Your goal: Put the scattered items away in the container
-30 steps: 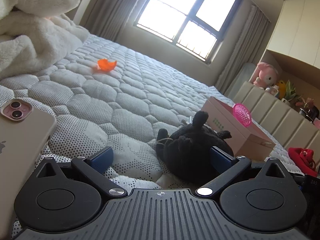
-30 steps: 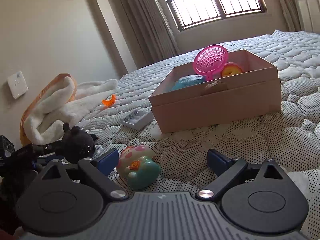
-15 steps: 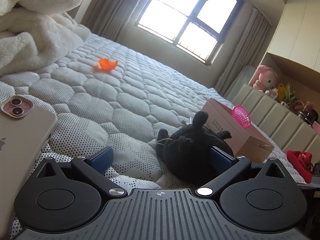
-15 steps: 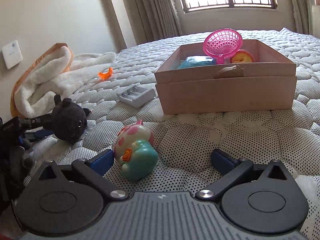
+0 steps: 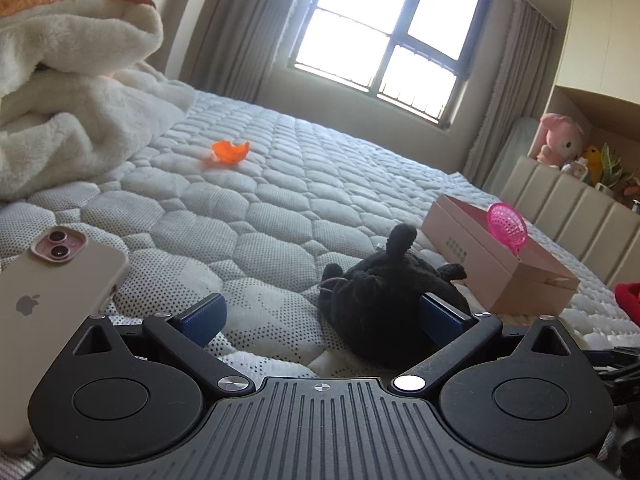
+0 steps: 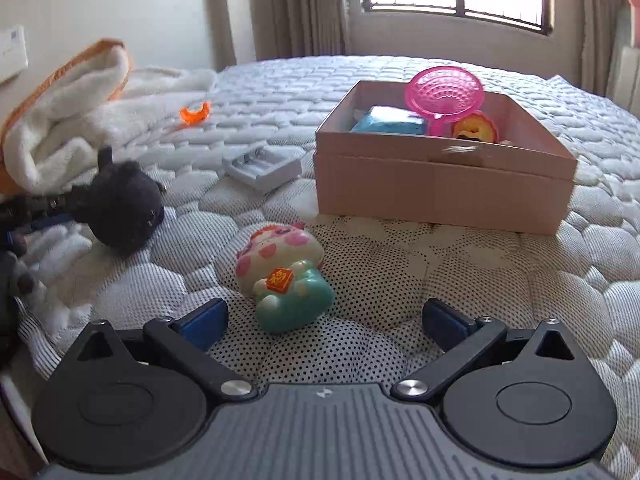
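Both grippers sit low over the mattress (image 6: 400, 280), jaws spread wide, nothing clamped. Right gripper (image 6: 324, 316) points at the pastel figurine toy (image 6: 284, 276), which lies on its side just ahead, between the pad lines but nearer the left pad; neither pad touches it. Wide stance makes sense: the toy is bulbous, so it needs full spread to straddle it. Left gripper (image 5: 324, 316) faces the black plush (image 5: 384, 296); its right pad looks to be against or just behind the plush, contact unclear, left pad well clear, so not a grip. Pink box (image 6: 440, 176), the container, sits beyond the figurine, centre-right, open-topped, already holding a pink strainer (image 6: 444, 92), a blue item (image 6: 388, 122) and a yellow-orange toy (image 6: 476, 130). Still loose: white battery charger (image 6: 262, 166) left of the box, orange piece (image 6: 196, 114) far left near the white blanket (image 6: 72, 116). A phone (image 5: 52, 300) lies at the near left in the left view. Probable next step: right gripper closes on the figurine.
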